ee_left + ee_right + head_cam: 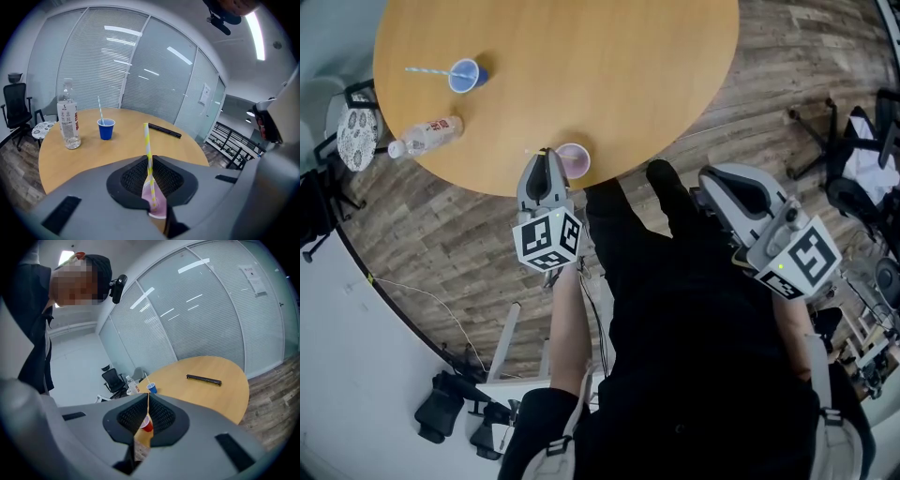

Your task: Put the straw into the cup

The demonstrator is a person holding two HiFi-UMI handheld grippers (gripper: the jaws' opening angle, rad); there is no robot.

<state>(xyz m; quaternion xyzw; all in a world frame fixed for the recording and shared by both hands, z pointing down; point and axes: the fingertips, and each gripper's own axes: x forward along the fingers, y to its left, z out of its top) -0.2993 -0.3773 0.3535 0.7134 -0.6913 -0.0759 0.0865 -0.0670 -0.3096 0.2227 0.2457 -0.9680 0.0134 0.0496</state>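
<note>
The left gripper (544, 161) is clamped on the striped straw (147, 140), right beside the pink cup (573, 159). I think the straw is not yet dropped inside. The right gripper (147, 403), closed and empty, waits well away from the cup.
</note>
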